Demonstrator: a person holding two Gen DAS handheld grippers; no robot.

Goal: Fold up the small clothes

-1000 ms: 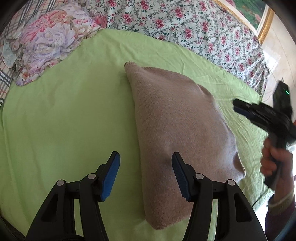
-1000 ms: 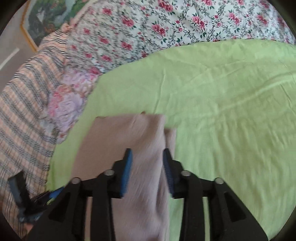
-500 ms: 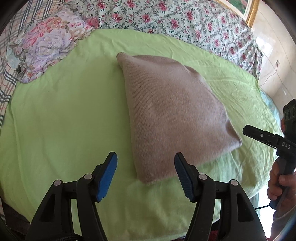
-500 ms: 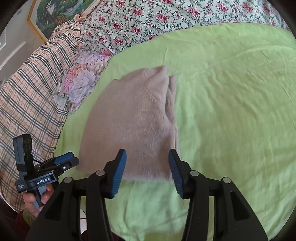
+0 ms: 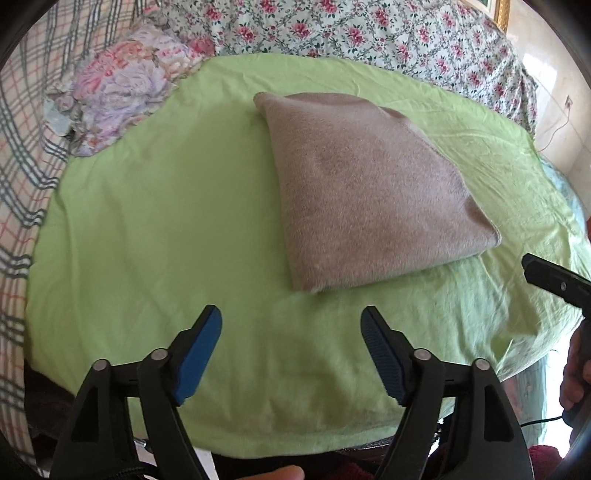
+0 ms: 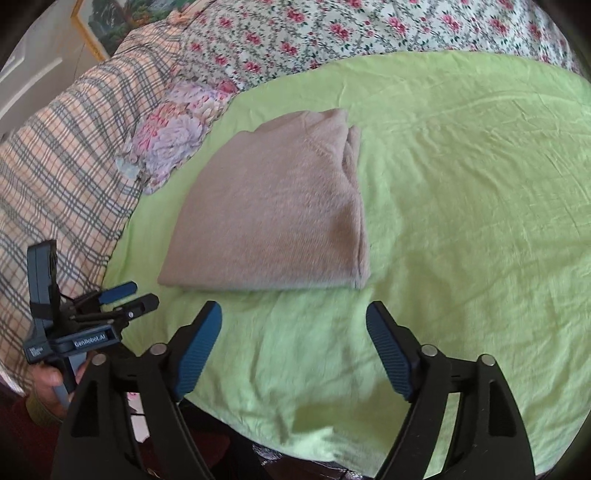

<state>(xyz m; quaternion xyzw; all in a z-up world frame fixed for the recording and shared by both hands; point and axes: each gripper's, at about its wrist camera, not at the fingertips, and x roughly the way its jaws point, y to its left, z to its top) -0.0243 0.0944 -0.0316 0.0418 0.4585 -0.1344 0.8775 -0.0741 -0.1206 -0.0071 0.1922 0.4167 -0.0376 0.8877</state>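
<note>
Left wrist view first — what have you got?

— Left gripper point(image 5: 291, 334) hangs over the near part of the green sheet point(image 5: 147, 221), blue pads point(image 5: 199, 347) wide apart, nothing between them. Ahead and to the right lies the folded sweater point(image 5: 365, 188), beige knit, flat on the sheet, clear of the pads.

— Any sign of the other tool?

— Its black tip pokes in at the right edge, off past the sweater's near right corner, not touching it.

— And from the right wrist?

— Right gripper point(image 6: 294, 328) also stands spread, empty, above the sheet point(image 6: 461, 184). The sweater point(image 6: 273, 214) sits just beyond its pads point(image 6: 197, 350), slightly left of centre, layered edges showing along its right side.

— Where is the left tool there?

— Low on the left, held in a hand point(image 6: 48, 384), near the sweater's near left corner but apart from it. Fingers look parted.

— Surroundings?

— A floral pillow point(image 6: 173, 129) lies just beyond the sweater's left side at the sheet's edge. Plaid bedding point(image 6: 62, 166) runs along the left, a rose-print cover point(image 6: 351, 33) across the back.
</note>
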